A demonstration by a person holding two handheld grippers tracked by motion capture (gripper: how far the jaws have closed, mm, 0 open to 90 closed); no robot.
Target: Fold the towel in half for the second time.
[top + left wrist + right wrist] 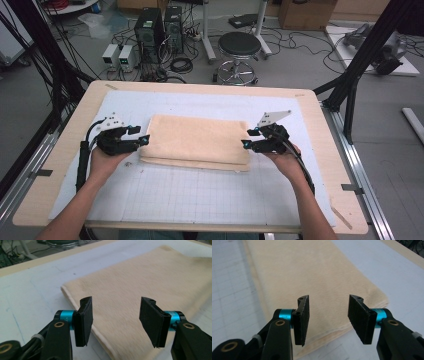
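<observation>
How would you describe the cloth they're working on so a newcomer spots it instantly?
Start at the light wooden table and its white gridded mat. In the mat's middle lies a cream-coloured folded fleece towel, a flat rectangle between the two hand-held grippers. It is the one soft, beige thing on the white surface.

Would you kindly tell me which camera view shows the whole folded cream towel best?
The high view: the towel lies there complete, all four edges visible on the white mat. The left gripper view shows one end and a corner; the right gripper view shows the other end, both partly behind black pads.
</observation>
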